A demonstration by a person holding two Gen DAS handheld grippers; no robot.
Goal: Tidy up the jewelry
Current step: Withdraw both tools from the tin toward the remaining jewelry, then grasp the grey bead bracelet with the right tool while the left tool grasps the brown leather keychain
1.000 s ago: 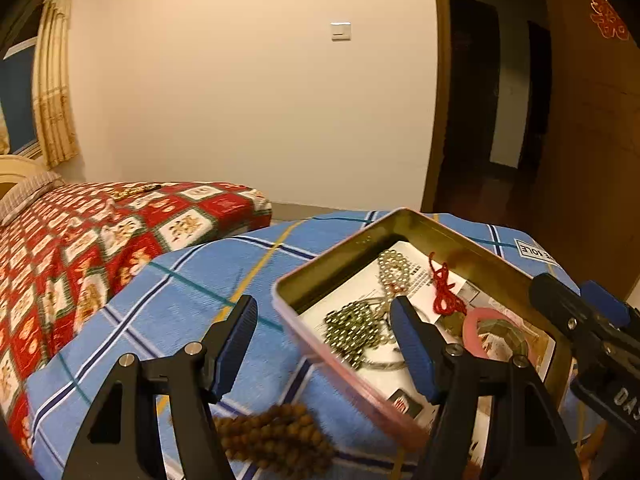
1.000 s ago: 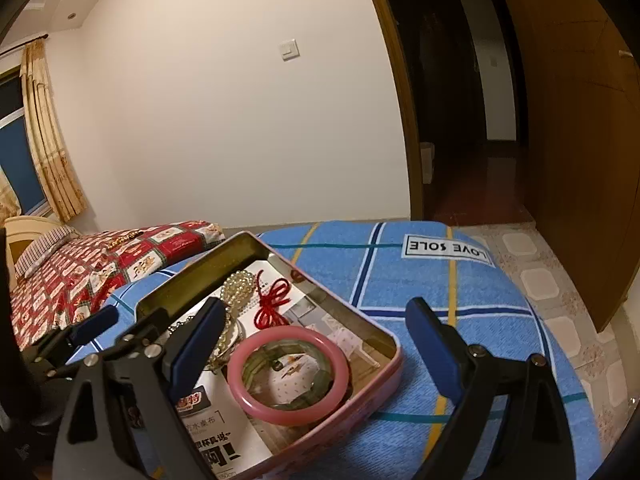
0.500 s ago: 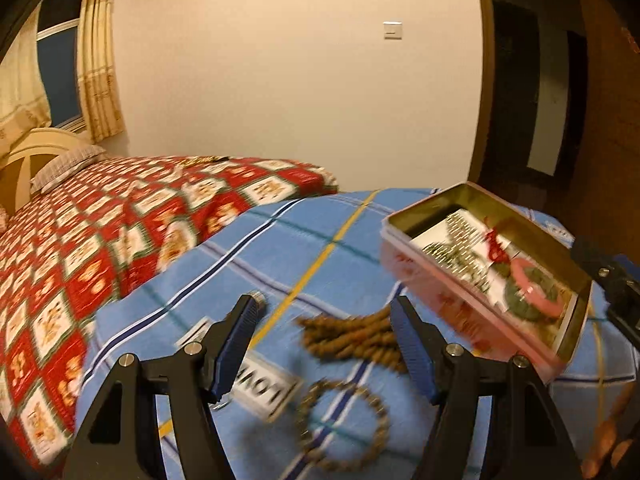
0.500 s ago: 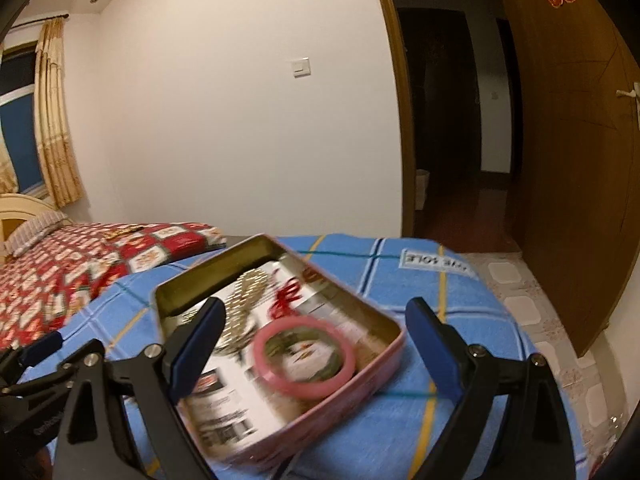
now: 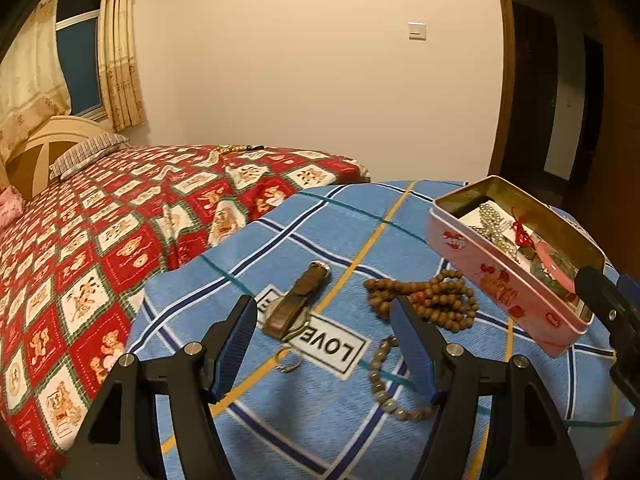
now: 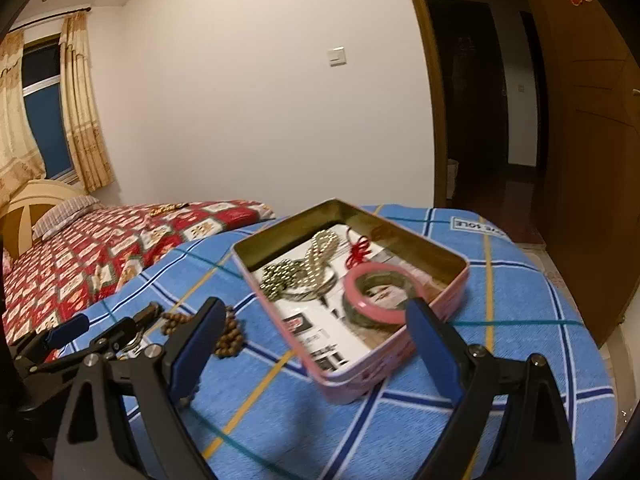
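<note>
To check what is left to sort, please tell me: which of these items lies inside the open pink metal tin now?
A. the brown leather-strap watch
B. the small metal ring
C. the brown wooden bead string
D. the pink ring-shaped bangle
D: the pink ring-shaped bangle lies inside the open pink metal tin, while the bead string, watch and ring lie outside on the blue checked cloth.

Showing on blue plaid blanket (image 5: 328,216): 1 pink tin (image 5: 496,276), 1 brown bead strand (image 5: 432,300), 1 grey bead bracelet (image 5: 384,384), 1 watch (image 5: 296,304), 1 small ring (image 5: 286,364). Sitting inside tin: 1 pink bangle (image 6: 378,294), 1 pearl strand (image 6: 308,268), 1 red knot (image 6: 358,252).
</note>
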